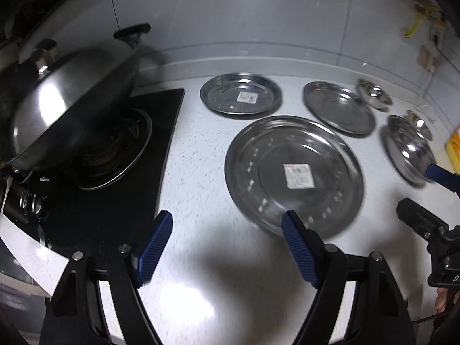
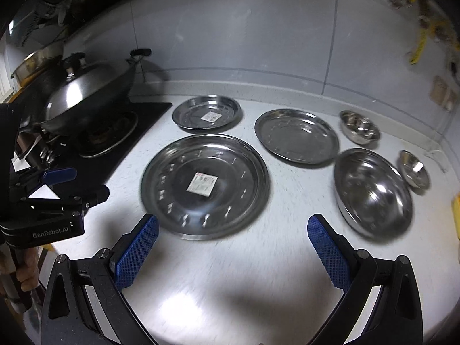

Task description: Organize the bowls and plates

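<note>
With three steel plates (image 2: 205, 185) and three bowls (image 2: 373, 191) lying separate and unstacked on the desk (image 2: 230, 273), both the left gripper (image 1: 227, 244) and right gripper (image 2: 233, 250) hover spread and empty, so sorting seems unstarted and a first rim grasp comes next.

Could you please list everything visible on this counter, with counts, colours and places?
Plates: three, steel; largest nearest, two behind it; two carry white labels.
Bowls: three, steel; one large and two small, at the right.
Wok: one, dark with steel lid, on the stove.
Stove: one, black, at the left.
Counter: white speckled.
Wall: pale grey tiles.
Yellow item: at the right edge; cannot tell what.
Left tongs: open, empty, blue pads.
Right tongs: open, empty, blue pads.
</note>
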The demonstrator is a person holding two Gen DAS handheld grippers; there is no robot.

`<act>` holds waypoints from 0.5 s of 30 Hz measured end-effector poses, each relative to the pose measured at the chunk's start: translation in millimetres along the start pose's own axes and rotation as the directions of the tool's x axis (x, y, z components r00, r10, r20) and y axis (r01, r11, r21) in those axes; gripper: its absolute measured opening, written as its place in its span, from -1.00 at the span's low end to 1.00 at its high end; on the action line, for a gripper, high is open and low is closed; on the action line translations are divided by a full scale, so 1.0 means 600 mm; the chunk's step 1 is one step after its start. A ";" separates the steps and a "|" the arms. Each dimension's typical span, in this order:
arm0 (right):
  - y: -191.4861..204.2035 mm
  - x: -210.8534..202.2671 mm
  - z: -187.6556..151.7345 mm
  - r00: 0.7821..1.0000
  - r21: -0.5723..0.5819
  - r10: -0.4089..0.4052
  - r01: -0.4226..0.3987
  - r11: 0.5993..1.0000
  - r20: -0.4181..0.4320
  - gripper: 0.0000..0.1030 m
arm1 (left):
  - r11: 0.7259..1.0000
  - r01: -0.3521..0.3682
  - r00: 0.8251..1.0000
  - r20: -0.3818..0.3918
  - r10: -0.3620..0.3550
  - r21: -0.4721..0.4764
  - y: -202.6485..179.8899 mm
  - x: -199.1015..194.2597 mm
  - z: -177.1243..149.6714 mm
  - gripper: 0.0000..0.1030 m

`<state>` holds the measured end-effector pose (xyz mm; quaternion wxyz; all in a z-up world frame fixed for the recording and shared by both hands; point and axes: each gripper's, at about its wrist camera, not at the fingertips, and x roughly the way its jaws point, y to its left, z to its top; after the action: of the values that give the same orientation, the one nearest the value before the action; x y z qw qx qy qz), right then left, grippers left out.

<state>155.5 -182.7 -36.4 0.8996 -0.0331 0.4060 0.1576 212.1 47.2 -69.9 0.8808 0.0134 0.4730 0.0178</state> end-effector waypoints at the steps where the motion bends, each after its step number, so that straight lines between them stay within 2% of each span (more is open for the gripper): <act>1: -0.006 0.016 0.007 1.000 0.001 0.011 -0.011 1.000 -0.014 0.98 | 1.000 0.003 1.000 -0.015 -0.003 -0.009 0.000 0.016 0.009 0.51; 8: -0.044 0.134 0.037 0.982 0.042 0.106 -0.101 0.994 -0.159 0.98 | 0.999 0.018 0.989 -0.147 -0.023 -0.034 0.002 0.120 0.044 0.51; 15: -0.064 0.197 0.040 0.957 0.094 0.130 -0.109 0.990 -0.260 0.98 | 0.998 0.061 0.973 -0.220 -0.065 -0.024 0.005 0.188 0.065 0.51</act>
<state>258.0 -184.1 -110.8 0.8266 0.0060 0.5299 0.1896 306.6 54.9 -142.2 0.8231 -0.0110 0.5678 -0.0049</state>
